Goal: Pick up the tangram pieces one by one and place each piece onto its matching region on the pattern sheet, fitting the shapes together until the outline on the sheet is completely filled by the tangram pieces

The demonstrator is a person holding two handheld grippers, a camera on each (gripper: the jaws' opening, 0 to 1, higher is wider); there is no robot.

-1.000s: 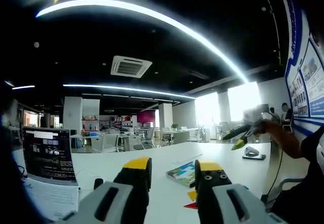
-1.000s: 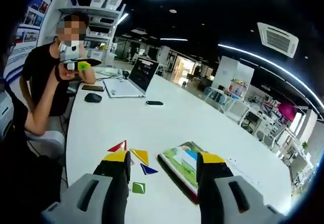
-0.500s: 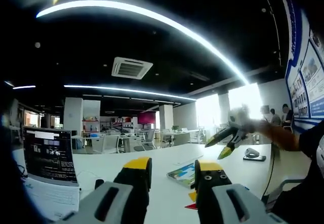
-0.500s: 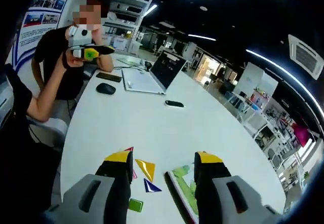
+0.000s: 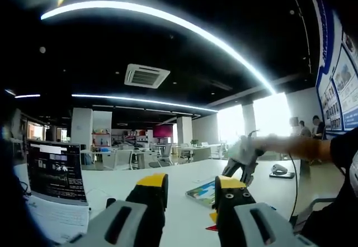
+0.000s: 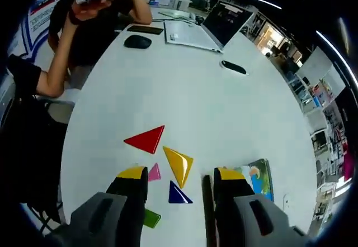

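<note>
No writing on the wall posters (image 5: 342,88) or the laptop (image 6: 224,20) is legible. The pattern sheet (image 6: 258,175) is partly hidden behind the right gripper (image 6: 181,175), whose jaws stand wide and empty. Just left of the sheet lie the red triangle (image 6: 146,139), yellow triangle (image 6: 179,164), blue triangle (image 6: 178,194), pink piece (image 6: 154,172) and half-hidden green piece (image 6: 151,218). The right gripper has tipped down toward them. The left gripper (image 5: 189,183) hangs open above the table (image 6: 184,90).
</note>
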